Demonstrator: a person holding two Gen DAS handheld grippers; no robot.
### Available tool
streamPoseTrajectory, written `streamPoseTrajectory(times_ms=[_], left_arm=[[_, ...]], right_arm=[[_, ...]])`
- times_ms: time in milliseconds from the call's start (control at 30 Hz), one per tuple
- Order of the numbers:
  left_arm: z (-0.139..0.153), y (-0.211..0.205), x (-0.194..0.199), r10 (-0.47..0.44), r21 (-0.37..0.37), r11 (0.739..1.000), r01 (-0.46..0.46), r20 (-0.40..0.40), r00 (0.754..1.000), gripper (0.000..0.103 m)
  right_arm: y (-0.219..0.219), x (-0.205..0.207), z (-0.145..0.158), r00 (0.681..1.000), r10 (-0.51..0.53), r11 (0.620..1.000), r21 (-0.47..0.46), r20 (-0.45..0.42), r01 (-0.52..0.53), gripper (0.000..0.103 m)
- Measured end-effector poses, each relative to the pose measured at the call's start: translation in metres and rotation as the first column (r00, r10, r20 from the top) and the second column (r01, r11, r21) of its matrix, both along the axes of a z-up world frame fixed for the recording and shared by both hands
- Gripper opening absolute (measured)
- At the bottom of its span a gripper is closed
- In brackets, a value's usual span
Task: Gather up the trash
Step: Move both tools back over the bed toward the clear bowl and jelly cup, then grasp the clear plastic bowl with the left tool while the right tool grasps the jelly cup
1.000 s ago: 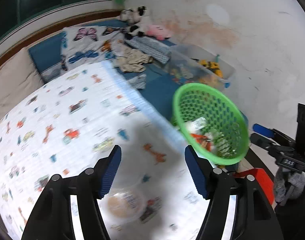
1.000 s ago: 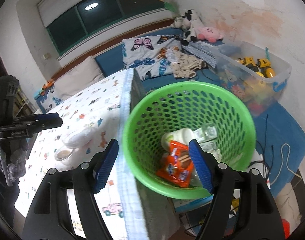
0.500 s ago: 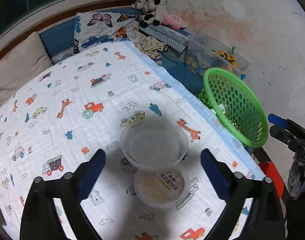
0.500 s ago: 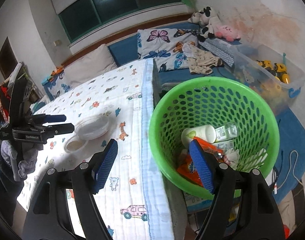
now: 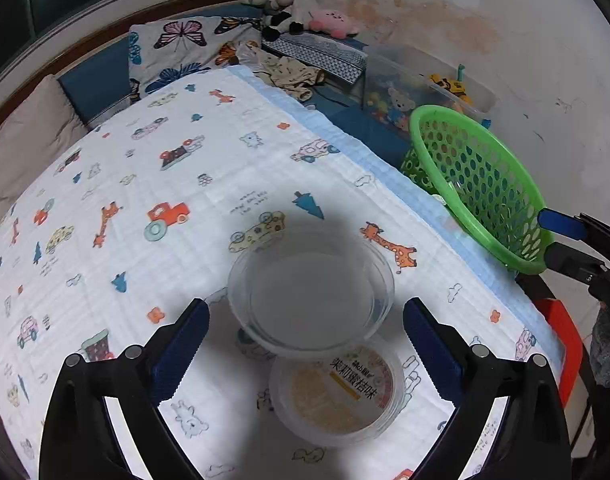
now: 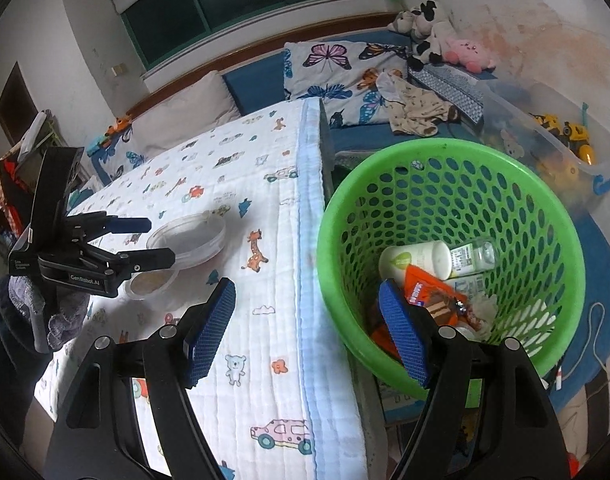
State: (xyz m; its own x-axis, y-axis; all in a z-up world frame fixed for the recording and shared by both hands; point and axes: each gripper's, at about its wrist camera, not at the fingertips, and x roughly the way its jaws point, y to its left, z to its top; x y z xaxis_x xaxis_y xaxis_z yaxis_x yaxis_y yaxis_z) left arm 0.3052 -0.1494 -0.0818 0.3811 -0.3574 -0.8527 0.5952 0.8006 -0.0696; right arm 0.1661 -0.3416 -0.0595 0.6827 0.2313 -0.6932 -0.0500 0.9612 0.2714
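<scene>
Your left gripper hangs over the printed blanket, its blue-padded fingers spread wide after just opening, with nothing pressed between them. Below and between them sit two pieces of trash: a clear plastic bowl, empty and upright, and just in front of it, touching or slightly tucked under its rim, a shallow clear lid with an orange printed label. Neither pad touches the bowl. At the blanket's right edge stands the green basket, tilted in this view, with the tips of your right gripper beside its rim.

From the right wrist, your right gripper points down at the blanket's blue border, fingers apart and gripping nothing; one pad is over the blanket, the other over the near rim of the basket. Inside the basket lie a white bottle, a small clear bottle and an orange snack wrapper. Behind, a clear toy bin sits by the wall
</scene>
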Motion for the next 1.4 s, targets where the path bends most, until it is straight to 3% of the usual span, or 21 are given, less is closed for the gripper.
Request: streamPoseTrajectory(times_ms=[433,767,1067,1400], left_arm=[[-0.015,-0.015,0.01,-0.024,0.037,0.999,0.024,-0.007,1.0,0.094],[-0.014,-0.011,0.007,0.004,0.021,1.0,-0.004,0.041,0.999,0.089],[0.024,0.018,0.005,0.079,-0.058,0.996,-0.073,0.099,0.992,0.089],[0.061,0.073,0.002,0.19,-0.111,0.978,-0.175,0.149,0.97,0.089]], right_arm=[[0.009,0.009,-0.006,1.0,0.015,1.0,-0.009,-0.019,-0.015,0.074],[0.01,0.009,-0.009,0.999,0.014,1.0,-0.011,-0.029,-0.014,0.074],[0.027,0.008,-0.009,0.998,0.061,0.998,-0.022,-0.028,-0.062,0.074],[0.096,0.017,-0.011,0.976,0.215,0.975,-0.057,-0.034,-0.217,0.077]])
